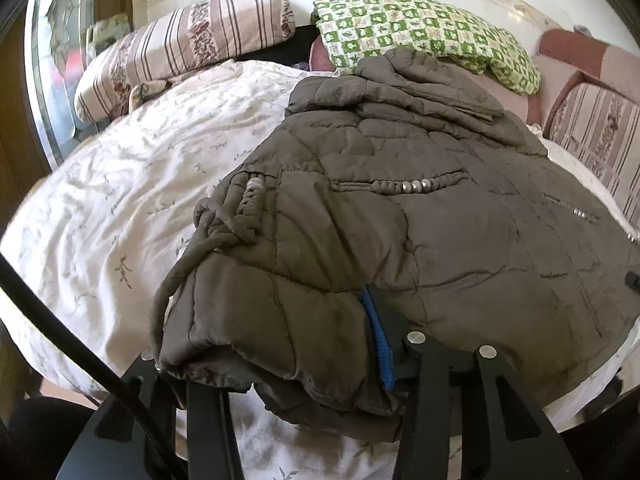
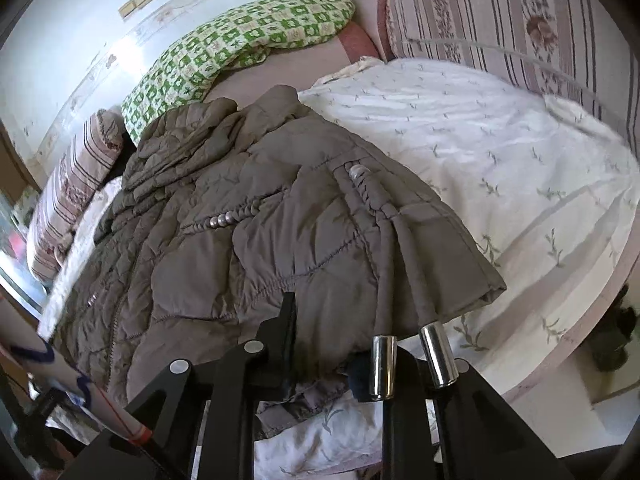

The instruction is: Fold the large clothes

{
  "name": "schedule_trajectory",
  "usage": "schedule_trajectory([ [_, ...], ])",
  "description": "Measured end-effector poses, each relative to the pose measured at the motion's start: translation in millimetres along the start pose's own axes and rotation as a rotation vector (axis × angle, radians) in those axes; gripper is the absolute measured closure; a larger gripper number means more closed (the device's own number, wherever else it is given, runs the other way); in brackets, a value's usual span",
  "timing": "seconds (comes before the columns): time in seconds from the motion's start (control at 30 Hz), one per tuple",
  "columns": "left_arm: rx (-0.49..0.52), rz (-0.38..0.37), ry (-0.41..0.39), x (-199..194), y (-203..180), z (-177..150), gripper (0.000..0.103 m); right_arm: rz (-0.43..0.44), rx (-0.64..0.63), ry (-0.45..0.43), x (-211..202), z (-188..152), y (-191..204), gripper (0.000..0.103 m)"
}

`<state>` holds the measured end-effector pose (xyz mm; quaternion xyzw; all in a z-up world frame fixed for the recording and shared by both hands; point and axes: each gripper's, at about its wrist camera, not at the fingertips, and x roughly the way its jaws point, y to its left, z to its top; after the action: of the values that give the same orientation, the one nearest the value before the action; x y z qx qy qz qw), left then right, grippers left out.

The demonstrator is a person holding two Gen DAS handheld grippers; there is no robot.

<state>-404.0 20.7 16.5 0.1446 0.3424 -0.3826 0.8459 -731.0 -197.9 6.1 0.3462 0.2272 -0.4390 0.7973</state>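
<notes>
Left wrist view: the quilted brown jacket lies spread on the bed, its near hem bunched straight in front of the left gripper. The long axis of the jacket runs away from that hem toward its collar, which ends beside the green checked pillow. The left gripper is clamped on the left corner of the hem: the blue-padded finger presses into the padded fabric from the right, while the other finger is hidden under the fold. A drawcord trails off the jacket's left edge.

In the right wrist view, the right gripper is closed on the same hem further toward the jacket's right corner, with fabric pinched between a black finger on the left and a dark pad partly hidden on the right. Two cords with metal tips hang off the hem over the gripper's right side.

Both grippers point down at a slant onto the near hem, side by side, neither clearly nearer to it. Judging by this, the coming move is probably to lift the hem and carry it along the jacket's long axis toward the collar, halving the garment. That turns on both holds keeping level, or the fold line will skew. The loose cords could drag or catch under the fold.
</notes>
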Motion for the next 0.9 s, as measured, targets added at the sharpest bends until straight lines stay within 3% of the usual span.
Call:
schedule_trajectory([
  [0.9,0.085,0.071,-0.022,-2.8,-9.9,1.1,0.063,-0.006,-0.043,-0.036,-7.8,0.5,4.2,0.086],
])
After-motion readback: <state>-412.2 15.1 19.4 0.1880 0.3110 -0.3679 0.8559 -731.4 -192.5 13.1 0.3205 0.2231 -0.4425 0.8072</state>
